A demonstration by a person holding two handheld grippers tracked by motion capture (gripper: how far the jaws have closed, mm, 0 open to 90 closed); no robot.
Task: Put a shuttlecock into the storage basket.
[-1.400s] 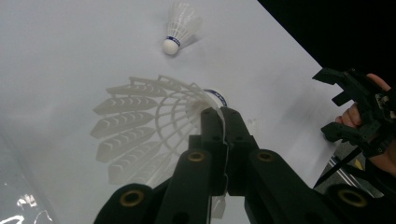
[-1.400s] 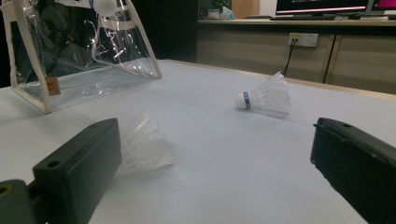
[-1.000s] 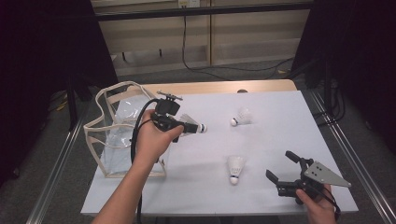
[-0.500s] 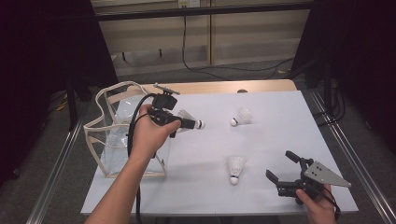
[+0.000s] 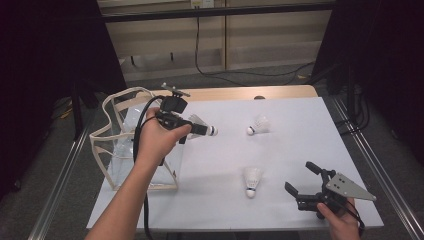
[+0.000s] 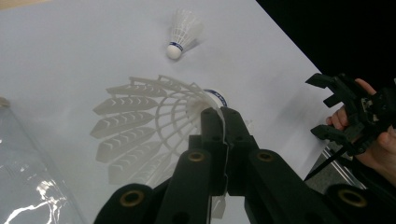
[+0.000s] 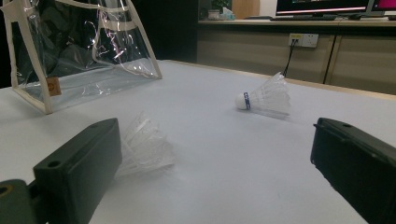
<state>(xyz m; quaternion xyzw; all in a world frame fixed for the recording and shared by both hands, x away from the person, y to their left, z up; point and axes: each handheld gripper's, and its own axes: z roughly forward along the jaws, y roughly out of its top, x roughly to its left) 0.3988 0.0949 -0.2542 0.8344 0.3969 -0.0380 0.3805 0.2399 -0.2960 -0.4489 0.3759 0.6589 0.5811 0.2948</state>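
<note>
- Left gripper (image 6: 219, 122): jaws closed tight on the skirt edge of a shuttlecock (image 6: 154, 119), cork pointing away, held above the table (image 5: 310, 130) just right of the clear tote bag (image 5: 125, 145).
- Right gripper (image 5: 304, 181): jaws wide open, holding nothing, parked at the near right corner.
- Step looks like bagging it: carry left over the bag mouth, cork down, release inside the rim; thin grip, avoid jerks.
- Left gripper view shows the pinch on the skirt; high view shows two more shuttlecocks, far (image 5: 258, 125) and near (image 5: 252, 180).
</note>
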